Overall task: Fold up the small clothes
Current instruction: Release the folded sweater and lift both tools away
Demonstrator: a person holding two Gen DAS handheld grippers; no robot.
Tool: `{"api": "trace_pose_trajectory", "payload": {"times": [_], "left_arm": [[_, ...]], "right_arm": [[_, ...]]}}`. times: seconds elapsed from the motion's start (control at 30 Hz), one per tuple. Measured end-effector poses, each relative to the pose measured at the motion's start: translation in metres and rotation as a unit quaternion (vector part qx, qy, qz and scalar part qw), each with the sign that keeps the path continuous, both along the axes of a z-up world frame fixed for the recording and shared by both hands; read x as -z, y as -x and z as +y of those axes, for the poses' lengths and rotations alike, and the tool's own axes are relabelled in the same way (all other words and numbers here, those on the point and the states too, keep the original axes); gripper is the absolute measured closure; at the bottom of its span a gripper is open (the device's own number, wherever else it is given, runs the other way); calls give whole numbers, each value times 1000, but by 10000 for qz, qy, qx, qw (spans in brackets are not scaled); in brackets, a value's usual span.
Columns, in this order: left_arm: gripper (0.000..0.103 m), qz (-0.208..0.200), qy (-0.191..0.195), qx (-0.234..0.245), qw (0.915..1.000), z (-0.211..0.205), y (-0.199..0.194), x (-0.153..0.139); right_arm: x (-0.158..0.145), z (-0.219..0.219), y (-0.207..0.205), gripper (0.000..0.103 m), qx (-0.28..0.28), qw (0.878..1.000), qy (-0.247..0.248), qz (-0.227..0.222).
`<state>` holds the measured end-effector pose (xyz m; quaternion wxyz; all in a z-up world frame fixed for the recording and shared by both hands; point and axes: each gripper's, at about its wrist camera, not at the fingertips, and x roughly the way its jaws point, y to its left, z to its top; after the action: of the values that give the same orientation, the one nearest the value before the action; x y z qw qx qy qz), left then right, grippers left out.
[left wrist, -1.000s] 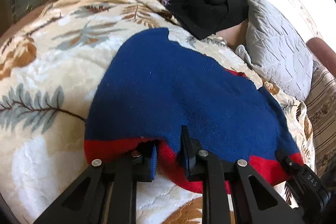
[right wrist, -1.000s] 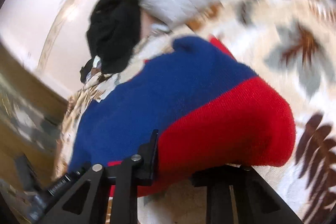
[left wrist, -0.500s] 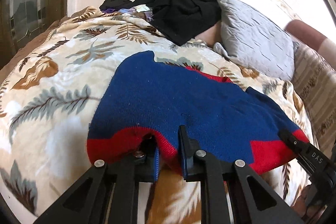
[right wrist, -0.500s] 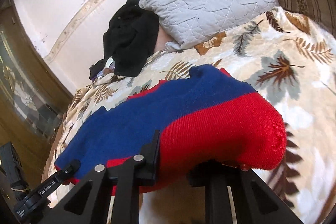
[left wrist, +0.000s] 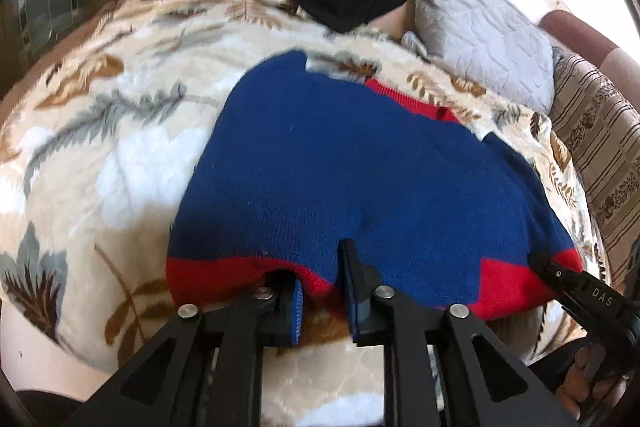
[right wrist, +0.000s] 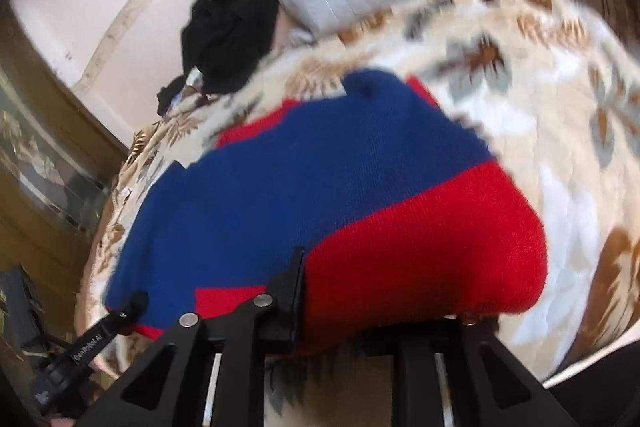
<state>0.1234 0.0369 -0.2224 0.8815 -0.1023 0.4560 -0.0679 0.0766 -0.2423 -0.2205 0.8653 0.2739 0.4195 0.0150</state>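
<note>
Both the left gripper (left wrist: pixel 322 301) and right gripper (right wrist: pixel 384 291), fingers easing apart, pinch the red hem of the blue sweater (left wrist: pixel 360 163) spread on the bed (left wrist: pixel 120 131) (mid-fold, I judge); next, lay it flat.

**Two wrist views, low over the near edge of the bed**

My left camera looks along my left gripper (left wrist: pixel 324 291), tilted down, very close to the blue and red sweater (left wrist: pixel 360 179), facing the bed's far edge with the grey pillow (left wrist: pixel 480 39). My right camera sits equally near at the sweater's right end. Both views share the sweater, pillow, black clothes (right wrist: pixel 228 31) and leaf-patterned blanket (left wrist: pixel 100 147).
</note>
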Motion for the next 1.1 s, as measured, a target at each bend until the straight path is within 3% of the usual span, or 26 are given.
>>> {"api": "trace_pose_trajectory", "payload": {"times": [0.1, 0.2, 0.3, 0.47, 0.67, 0.8, 0.87, 0.97, 1.1], "left_arm": [[81, 178, 167, 76, 9997, 15, 16, -11], [78, -48, -98, 196, 9997, 24, 34, -30], [66, -404, -642, 239, 9968, 30, 35, -49], [62, -642, -1268, 157, 9897, 28, -18, -61], [62, -349, -1592, 38, 9866, 14, -86, -40], [62, 104, -2014, -67, 9794, 19, -109, -8], [56, 282, -1993, -69, 9795, 27, -115, 5], [40, 129, -2286, -35, 9734, 29, -114, 6], [39, 22, -2311, -46, 9729, 34, -111, 7]], "right_arm": [[-7, -8, 12, 75, -217, 9993, -103, 270], [-21, -16, 31, 75, -593, 9970, -263, 412], [-46, -17, 43, 75, -866, 9962, 20, 96], [-69, -19, 5, 75, -684, 9962, 360, -412], [-55, -26, -82, 75, -441, 9965, 668, -247], [-37, -38, -128, 75, -341, 9982, 493, 33], [-26, -46, -144, 75, -213, 9983, 506, 201], [5, -65, -170, 77, 98, 9946, 592, 847], [1, -83, -166, 80, 513, 9957, 464, 617]]}}
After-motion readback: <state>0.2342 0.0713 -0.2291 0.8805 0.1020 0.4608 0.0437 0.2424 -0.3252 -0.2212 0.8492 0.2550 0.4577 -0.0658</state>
